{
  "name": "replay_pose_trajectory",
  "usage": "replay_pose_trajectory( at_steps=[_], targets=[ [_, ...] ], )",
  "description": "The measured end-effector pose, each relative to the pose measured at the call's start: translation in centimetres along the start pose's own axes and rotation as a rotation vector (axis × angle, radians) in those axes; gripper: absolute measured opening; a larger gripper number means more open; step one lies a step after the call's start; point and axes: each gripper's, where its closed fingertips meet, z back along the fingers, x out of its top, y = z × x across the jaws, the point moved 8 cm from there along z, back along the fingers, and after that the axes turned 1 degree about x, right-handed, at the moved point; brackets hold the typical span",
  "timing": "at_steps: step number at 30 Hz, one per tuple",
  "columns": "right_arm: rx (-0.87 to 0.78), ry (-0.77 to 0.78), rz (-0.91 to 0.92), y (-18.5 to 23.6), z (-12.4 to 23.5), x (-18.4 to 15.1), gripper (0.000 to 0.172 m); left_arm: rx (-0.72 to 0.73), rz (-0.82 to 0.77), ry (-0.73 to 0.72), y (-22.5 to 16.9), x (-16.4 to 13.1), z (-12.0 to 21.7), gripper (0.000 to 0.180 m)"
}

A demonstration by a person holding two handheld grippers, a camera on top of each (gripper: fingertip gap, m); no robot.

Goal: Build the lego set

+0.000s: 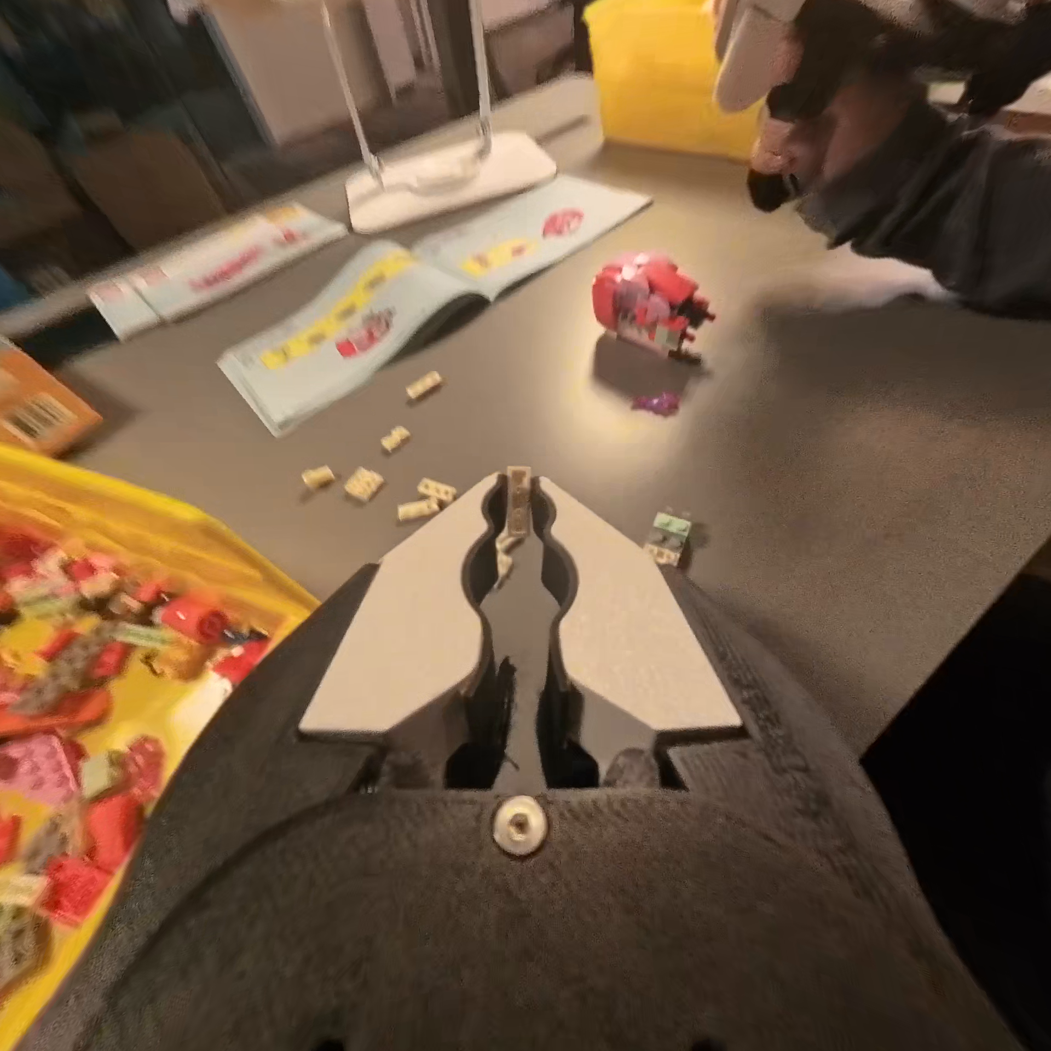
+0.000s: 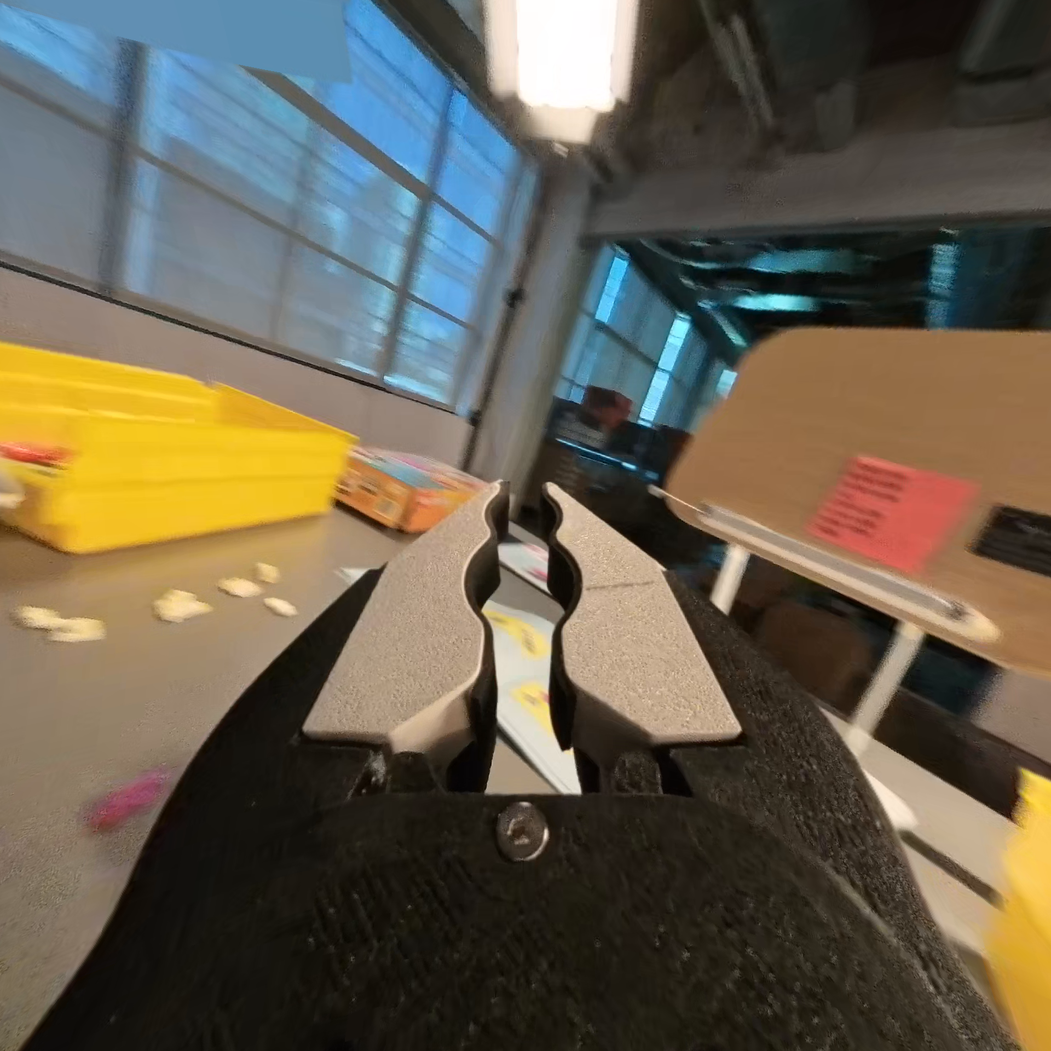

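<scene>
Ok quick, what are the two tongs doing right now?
Left tongs: closed on a thin tan brick, pinched at the tips.
Right tongs: slightly open, nothing between them.

Left gripper [image 1: 518, 483] clamped on a tan plate [image 1: 518, 503]; right gripper [image 2: 524, 495] slightly parted, bare.

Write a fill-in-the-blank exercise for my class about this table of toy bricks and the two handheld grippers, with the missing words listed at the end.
1. The left gripper is closed on a small ____ brick.
2. The loose red and pink bricks lie in a ____ bin.
3. The right gripper holds ____ between its fingers.
4. The open booklet lies ____ on the table.

Missing words: tan; yellow; nothing; flat
</scene>
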Motion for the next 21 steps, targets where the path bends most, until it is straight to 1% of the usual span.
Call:
replay_pose_trajectory(
  at_steps=[2,5,7,9,12,13,14,16,18,21],
  targets=[
    [0.15,-0.026,-0.081,1.9,-0.3,2.1,0.01,-0.008,-0.095,-0.061,-0.7,0.5,0.1,0.007],
    [0.381,-0.042,-0.317,5.2,-1.3,4.0,0.021,-0.02,-0.208,-0.141,-2.0,1.1,-0.4,0.007],
    [0.511,0.024,-0.441,7.8,-2.0,4.0,0.022,-0.011,-0.259,-0.206,-3.1,1.6,-0.8,0.007],
    [0.655,0.105,-0.51,10.3,-2.3,3.3,0.02,0.005,-0.299,-0.262,-4.4,2.1,-1.1,0.007],
    [0.824,0.223,-0.65,12.3,-2.5,2.2,0.018,0.073,-0.413,-0.297,-5.9,2.7,-1.5,0.007],
    [0.852,0.242,-0.696,12.5,-2.5,1.9,0.018,0.098,-0.453,-0.297,-6.2,2.7,-1.5,0.007],
    [0.86,0.247,-0.725,12.6,-2.6,1.7,0.014,0.121,-0.489,-0.291,-6.4,2.8,-1.6,0.007],
    [0.874,0.292,-0.702,12.7,-2.6,1.4,0.012,0.153,-0.54,-0.281,-6.6,2.7,-1.6,0.007],
    [0.913,0.34,-0.694,13.0,-2.5,1.2,0.013,0.181,-0.563,-0.284,-6.6,2.6,-1.6,0.007],
    [0.945,0.362,-0.765,13.3,-2.5,0.9,0.013,0.181,-0.581,-0.286,-6.7,2.5,-1.6,0.007]
  ],
)
